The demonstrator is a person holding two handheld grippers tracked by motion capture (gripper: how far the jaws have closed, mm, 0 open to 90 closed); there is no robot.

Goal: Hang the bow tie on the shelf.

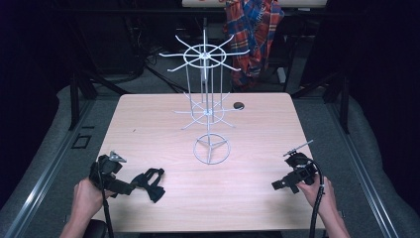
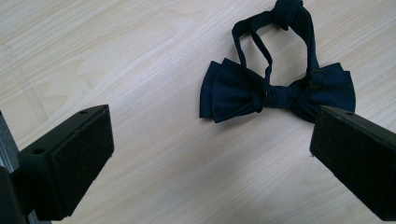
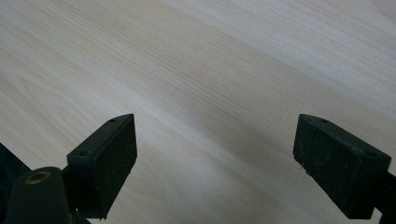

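Left tool [image 2: 210,154] (jaws wide), bow tie [image 2: 275,88] ahead

No readable text, labels, brands or numbers on anything.

high view: above, facing forward-down | gripper views: close over table [image 1: 257,198], shared

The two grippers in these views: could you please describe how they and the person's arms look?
Both are black handheld tools. The left gripper carries a grey three-cornered plate on top; the right gripper trails a black cable along the forearm. Each has two blocky black jaws with rough flat pads and small screw holes. The forearms show no sleeves.
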